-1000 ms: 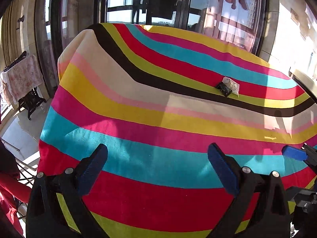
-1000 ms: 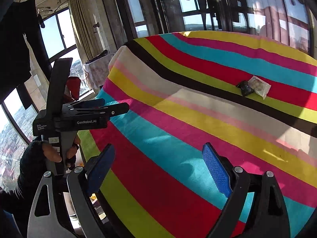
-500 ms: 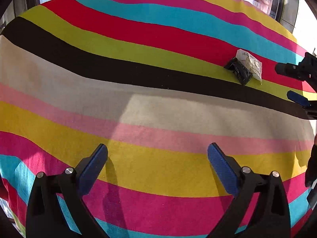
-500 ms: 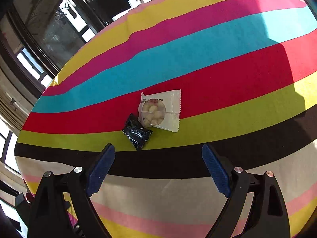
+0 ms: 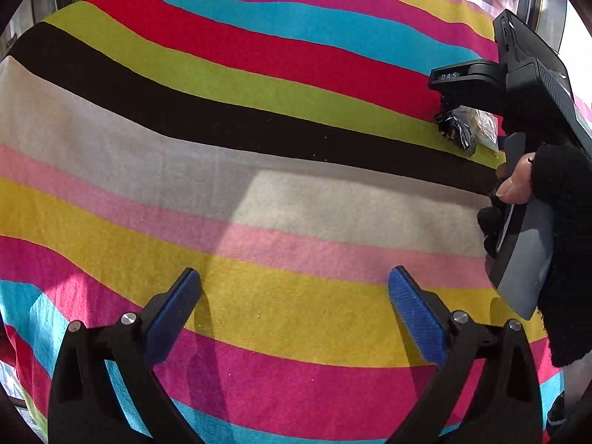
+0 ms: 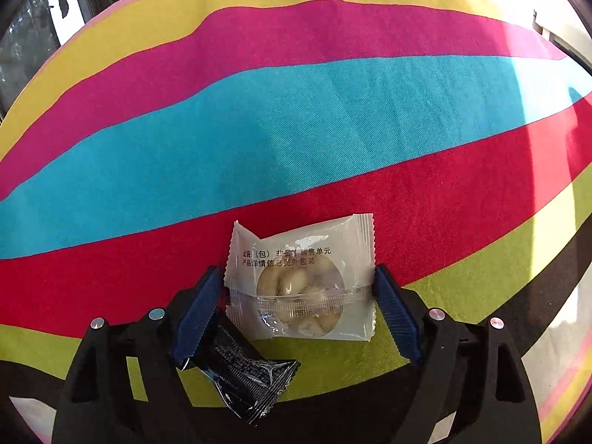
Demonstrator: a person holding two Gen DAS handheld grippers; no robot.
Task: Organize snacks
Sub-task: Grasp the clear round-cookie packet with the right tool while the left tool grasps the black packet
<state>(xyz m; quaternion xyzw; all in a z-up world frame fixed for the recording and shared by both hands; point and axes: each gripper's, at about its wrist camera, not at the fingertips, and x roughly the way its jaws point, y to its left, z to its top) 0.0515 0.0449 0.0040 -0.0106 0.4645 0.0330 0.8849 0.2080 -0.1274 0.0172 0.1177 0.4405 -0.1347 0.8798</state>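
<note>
A clear snack packet (image 6: 299, 281) with crimped side edges and black printed characters lies flat on the striped cloth, across the line where the red stripe meets the lime one; pale nuts show through its round window. A smaller black foil packet (image 6: 244, 381), crinkled and glossy, lies just beside its lower left corner, on the lime and black stripes.

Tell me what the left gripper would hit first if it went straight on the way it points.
Only the striped tablecloth: the left gripper has open jaws with nothing between or ahead; both snack packets lie off to its right.
</note>
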